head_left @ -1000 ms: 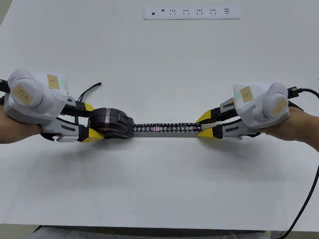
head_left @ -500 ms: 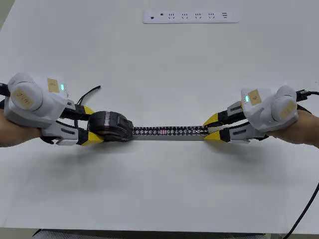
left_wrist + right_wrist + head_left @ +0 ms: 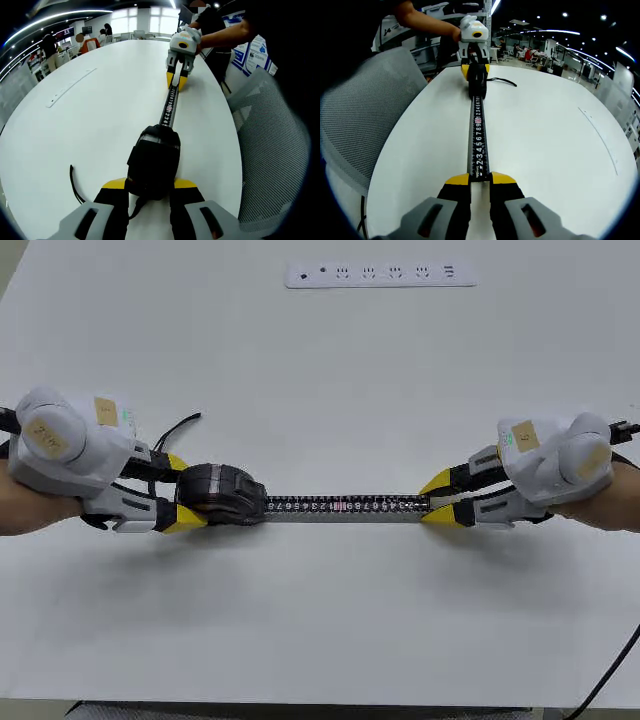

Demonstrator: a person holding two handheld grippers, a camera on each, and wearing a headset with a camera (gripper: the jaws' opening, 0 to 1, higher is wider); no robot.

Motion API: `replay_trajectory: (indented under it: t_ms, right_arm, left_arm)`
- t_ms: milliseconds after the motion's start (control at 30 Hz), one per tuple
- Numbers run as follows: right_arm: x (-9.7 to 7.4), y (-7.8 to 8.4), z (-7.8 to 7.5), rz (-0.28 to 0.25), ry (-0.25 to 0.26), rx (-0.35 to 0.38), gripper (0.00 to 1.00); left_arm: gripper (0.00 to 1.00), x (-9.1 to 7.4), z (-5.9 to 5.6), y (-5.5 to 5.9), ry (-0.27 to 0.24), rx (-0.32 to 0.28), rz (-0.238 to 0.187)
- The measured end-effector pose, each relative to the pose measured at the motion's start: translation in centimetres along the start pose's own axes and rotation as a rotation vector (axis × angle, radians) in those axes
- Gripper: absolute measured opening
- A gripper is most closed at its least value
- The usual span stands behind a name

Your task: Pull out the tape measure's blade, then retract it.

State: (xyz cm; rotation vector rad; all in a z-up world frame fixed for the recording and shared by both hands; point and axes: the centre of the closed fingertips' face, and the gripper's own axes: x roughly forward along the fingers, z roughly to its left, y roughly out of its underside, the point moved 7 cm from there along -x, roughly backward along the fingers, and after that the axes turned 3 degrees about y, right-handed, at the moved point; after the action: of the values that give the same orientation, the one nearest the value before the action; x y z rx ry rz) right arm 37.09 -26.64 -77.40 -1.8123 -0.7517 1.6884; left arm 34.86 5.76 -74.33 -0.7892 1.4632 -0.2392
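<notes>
- Left gripper [image 3: 183, 488] clamps the tape measure [image 3: 225, 492] between its jaws.
- Right gripper [image 3: 436, 500] pinches the blade [image 3: 340, 505] tip (numbers facing up), stretched straight ahead of it.
- Pull-out step in hand; retracting calls for easing the tip back toward the left gripper.

Tape measure [image 3: 154, 162] clamped, blade [image 3: 170, 105] out
Left gripper [image 3: 151, 184] holds it; blade runs toward 12 o'clock into right gripper [image 3: 176, 82].

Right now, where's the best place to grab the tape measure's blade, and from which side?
Probably its free tip, approached end-on from the side away from the case: the blade runs straight and flat, and the right tongs pinch it there.
</notes>
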Motion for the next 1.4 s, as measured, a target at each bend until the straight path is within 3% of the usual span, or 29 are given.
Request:
replay_trajectory:
  t_ms: [800,1100,1400]
  right_arm:
    - [-2.5,2.1,0.0,0.049,0.023,0.012,0.12]
    - [-2.4,1.9,0.2,0.082,0.016,-0.012,0.12]
    - [-2.3,1.7,0.0,0.121,0.016,-0.052,0.13]
  left_arm:
    - [0.28,0.0,-0.1,0.0,0.007,-0.003,0.006]
    - [0.29,0.1,-0.2,0.0,-0.002,-0.018,0.010]
    - [0.29,0.2,-0.3,-0.1,-0.007,0.008,0.035]
